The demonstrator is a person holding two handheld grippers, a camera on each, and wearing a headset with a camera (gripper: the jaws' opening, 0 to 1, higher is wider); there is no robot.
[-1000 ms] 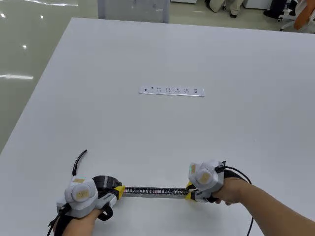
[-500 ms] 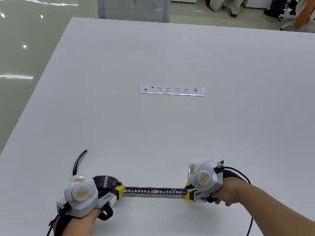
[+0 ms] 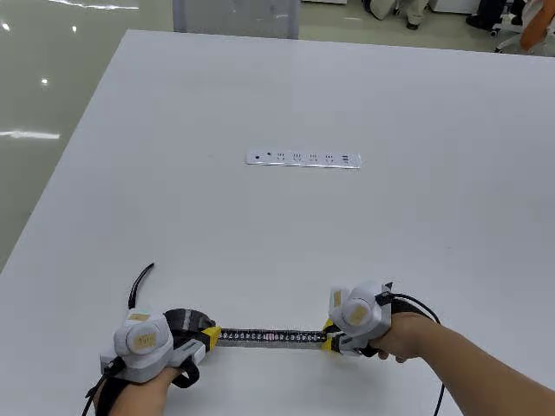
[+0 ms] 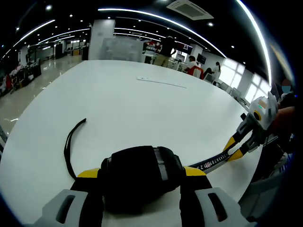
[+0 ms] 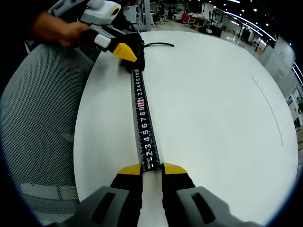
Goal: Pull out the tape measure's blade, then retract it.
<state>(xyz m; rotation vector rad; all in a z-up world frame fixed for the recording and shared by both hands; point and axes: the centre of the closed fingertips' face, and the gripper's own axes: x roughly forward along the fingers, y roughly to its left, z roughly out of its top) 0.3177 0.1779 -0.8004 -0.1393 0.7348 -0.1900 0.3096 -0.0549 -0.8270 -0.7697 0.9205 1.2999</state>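
The tape measure (image 4: 139, 182), a black case, sits near the front edge of the white desk (image 3: 347, 95), clamped between the yellow tips of the left tongs (image 4: 142, 172), which are spread wide around it. Its blade (image 5: 143, 124) lies drawn out flat along the desk, numbers up, running to the right tongs (image 5: 151, 169). These are closed almost fully, pinching the blade's end. A black strap (image 3: 139, 282) curls away from the case across the desk. Well beyond, near the middle of the desk, lies a white power strip (image 3: 302, 159).
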